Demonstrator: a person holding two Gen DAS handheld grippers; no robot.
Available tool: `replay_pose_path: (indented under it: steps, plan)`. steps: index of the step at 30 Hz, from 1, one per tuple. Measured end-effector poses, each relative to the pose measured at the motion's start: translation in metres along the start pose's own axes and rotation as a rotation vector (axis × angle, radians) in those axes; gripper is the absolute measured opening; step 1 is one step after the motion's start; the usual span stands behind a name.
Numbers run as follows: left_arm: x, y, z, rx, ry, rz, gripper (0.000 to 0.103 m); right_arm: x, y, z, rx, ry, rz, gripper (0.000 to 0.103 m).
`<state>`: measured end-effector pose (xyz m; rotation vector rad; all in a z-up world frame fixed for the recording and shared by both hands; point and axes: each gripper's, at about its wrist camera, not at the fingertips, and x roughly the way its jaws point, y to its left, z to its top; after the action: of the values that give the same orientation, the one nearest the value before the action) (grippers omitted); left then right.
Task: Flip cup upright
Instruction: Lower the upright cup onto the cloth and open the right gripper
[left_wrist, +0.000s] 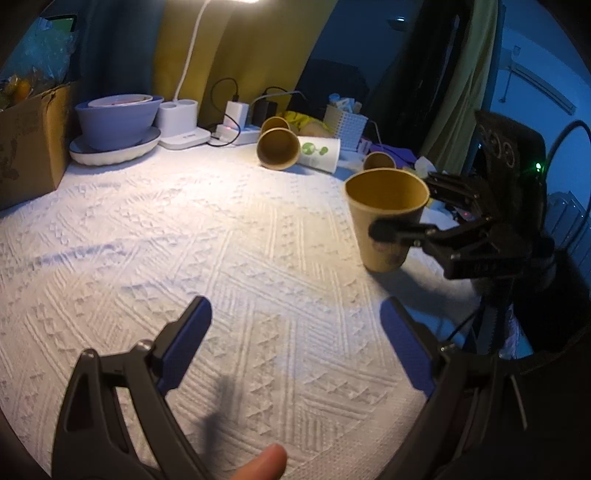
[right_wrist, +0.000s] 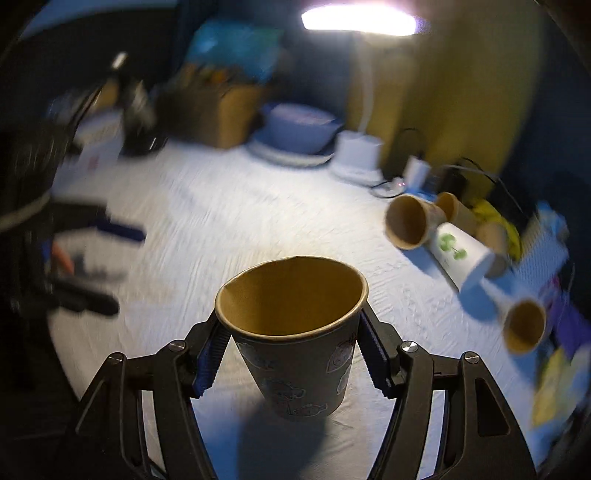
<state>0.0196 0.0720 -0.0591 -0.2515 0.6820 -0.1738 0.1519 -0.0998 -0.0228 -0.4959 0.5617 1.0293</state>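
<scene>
Cup (right_wrist: 291, 332), brown paper, tapered, sat upright between right tool (right_wrist: 291, 354) pads, clamped at rim; left tool (left_wrist: 295, 347) gaped wide, empty, over textured white tabletop (left_wrist: 221, 240).

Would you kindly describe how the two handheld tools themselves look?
Both are black, open-framed linkages with silver pivot screws. The left tool and the right tool carry blue ribbed pads on their fingers. A black cable and a green light show on the right tool's body. A bare fingertip shows; no sleeve.
</scene>
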Motion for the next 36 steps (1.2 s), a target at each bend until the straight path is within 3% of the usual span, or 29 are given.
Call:
replay_pose_path:
  steps: [8,15,36]
  plan:
    - [0.005,-0.002,0.001,0.002,0.003,0.015,0.093,-0.010,-0.017,-0.025,0.251,-0.101,-0.060,0.068]
    - [0.005,-0.002,0.002,0.002,0.001,0.011,0.094,-0.020,-0.016,-0.042,0.310,-0.147,-0.102,0.068]
    - [0.005,-0.013,0.003,0.014,-0.010,0.029,0.093,-0.035,-0.010,-0.057,0.367,-0.121,-0.166,0.077]
